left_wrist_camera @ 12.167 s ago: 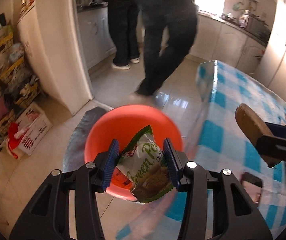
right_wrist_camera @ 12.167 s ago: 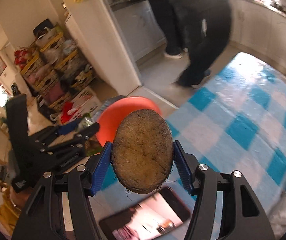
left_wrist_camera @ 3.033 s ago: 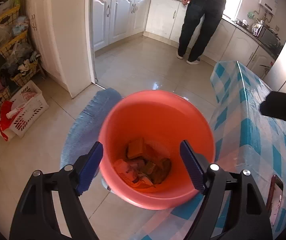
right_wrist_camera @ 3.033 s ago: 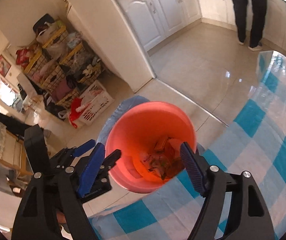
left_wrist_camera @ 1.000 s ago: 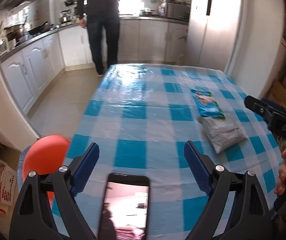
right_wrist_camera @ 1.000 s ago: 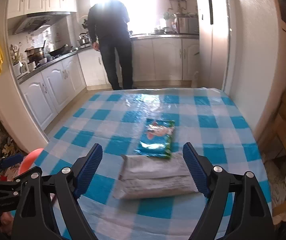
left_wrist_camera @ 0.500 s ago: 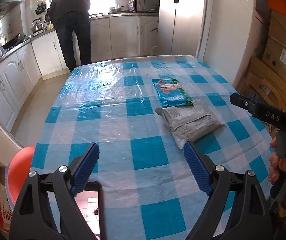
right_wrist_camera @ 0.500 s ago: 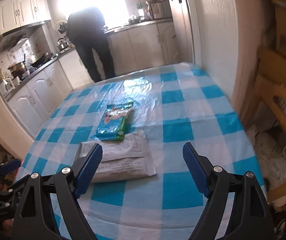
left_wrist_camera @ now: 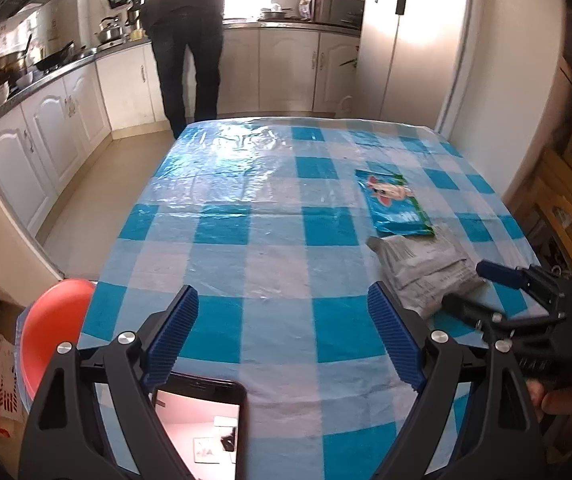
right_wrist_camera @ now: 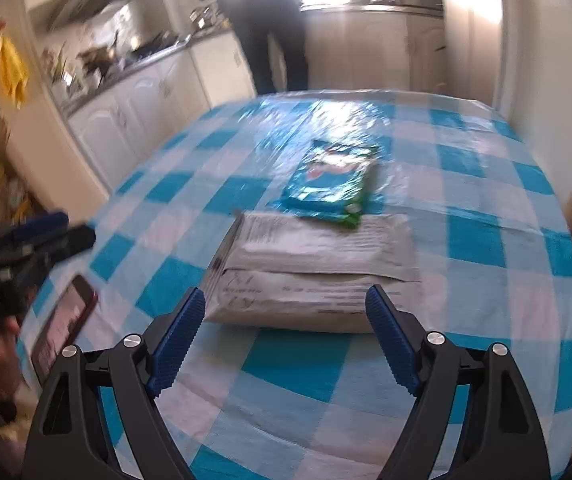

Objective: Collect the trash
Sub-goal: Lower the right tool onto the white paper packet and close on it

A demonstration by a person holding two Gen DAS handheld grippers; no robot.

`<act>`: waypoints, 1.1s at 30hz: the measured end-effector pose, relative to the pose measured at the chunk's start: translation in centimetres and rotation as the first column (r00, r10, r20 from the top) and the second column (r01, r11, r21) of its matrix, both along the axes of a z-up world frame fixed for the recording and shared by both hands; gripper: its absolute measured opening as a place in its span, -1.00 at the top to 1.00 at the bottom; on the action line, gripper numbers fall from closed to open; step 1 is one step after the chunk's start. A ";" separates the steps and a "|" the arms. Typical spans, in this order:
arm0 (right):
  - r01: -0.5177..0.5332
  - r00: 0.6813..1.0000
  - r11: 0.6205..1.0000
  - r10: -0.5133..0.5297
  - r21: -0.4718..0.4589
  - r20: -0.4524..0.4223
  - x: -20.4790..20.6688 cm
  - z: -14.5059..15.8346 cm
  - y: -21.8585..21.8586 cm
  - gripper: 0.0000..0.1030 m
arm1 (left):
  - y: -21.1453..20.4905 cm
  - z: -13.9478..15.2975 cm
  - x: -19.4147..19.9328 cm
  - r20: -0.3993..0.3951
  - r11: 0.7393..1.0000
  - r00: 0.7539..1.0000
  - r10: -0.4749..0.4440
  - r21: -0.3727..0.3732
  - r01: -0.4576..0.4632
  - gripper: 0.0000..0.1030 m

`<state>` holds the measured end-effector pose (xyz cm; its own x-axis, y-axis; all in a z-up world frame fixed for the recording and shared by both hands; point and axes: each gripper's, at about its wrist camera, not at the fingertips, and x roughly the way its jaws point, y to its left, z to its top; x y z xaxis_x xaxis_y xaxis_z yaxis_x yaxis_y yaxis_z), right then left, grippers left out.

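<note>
R gripper (right_wrist_camera: 286, 334) wide open, empty, low over the checked table (right_wrist_camera: 486, 240); grey mailer bag (right_wrist_camera: 318, 272) lies just ahead btwn its fingers, blue snack packet (right_wrist_camera: 332, 178) beyond, overlapping bag's far edge. L gripper (left_wrist_camera: 284, 340) wide open, empty; phone (left_wrist_camera: 200, 428) just below it, orange bin (left_wrist_camera: 52, 332) to its left off the table edge

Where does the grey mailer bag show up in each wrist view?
Left wrist: grey mailer bag at right of centre, beside the right gripper.
Right wrist: it lies centre, just ahead of the open fingers.
Shared landmark: blue snack packet overlapping its far edge.
</note>
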<state>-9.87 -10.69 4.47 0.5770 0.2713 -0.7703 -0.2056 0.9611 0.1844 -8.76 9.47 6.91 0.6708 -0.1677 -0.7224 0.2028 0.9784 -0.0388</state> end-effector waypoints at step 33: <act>-0.009 0.997 1.000 0.009 0.005 -0.078 4.1 -1.2 -4.4 -0.77 | -0.5 -2.0 1.7 -0.047 1.000 0.999 -0.014 -0.012 0.014 -0.69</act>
<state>-5.78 -15.09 3.24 0.5131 0.2803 -0.8113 -0.1993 0.9582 0.2051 -7.07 8.96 4.94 0.6335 -0.1852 -0.7513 0.2143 0.9750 -0.0597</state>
